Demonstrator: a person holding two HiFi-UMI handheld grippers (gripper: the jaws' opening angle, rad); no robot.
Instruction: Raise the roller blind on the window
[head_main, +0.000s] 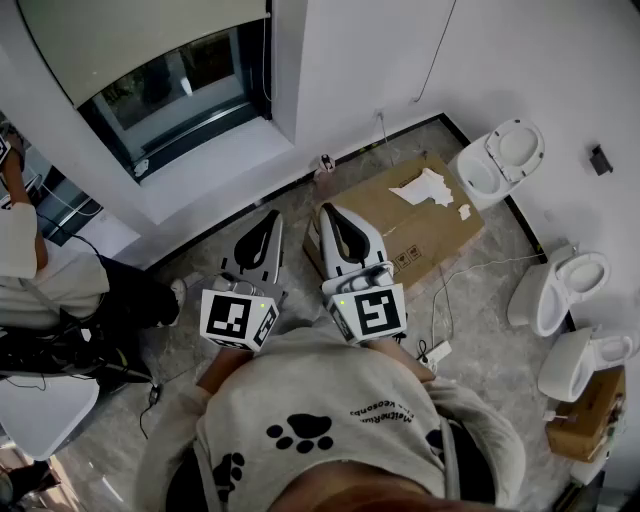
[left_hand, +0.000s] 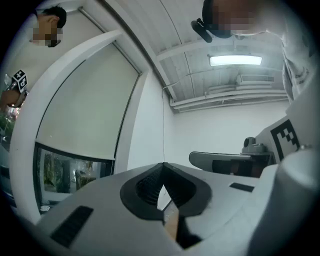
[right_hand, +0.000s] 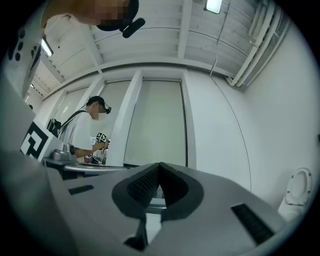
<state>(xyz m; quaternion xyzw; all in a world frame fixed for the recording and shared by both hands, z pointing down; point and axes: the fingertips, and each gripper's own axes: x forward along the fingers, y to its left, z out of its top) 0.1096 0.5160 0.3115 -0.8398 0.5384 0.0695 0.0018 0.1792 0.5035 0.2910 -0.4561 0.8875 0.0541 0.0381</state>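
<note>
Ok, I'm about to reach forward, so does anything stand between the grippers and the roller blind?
Nothing visible does. The left gripper and right gripper, jaws together, face the roller blind. The cardboard box lies flat on the floor by the right gripper, below their line.

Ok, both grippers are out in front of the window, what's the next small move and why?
Probably open the right gripper and reach toward what looks like the cord at the right edge of the window. It and the left gripper are both shut and empty, and the roller blind hangs partway down.
</note>
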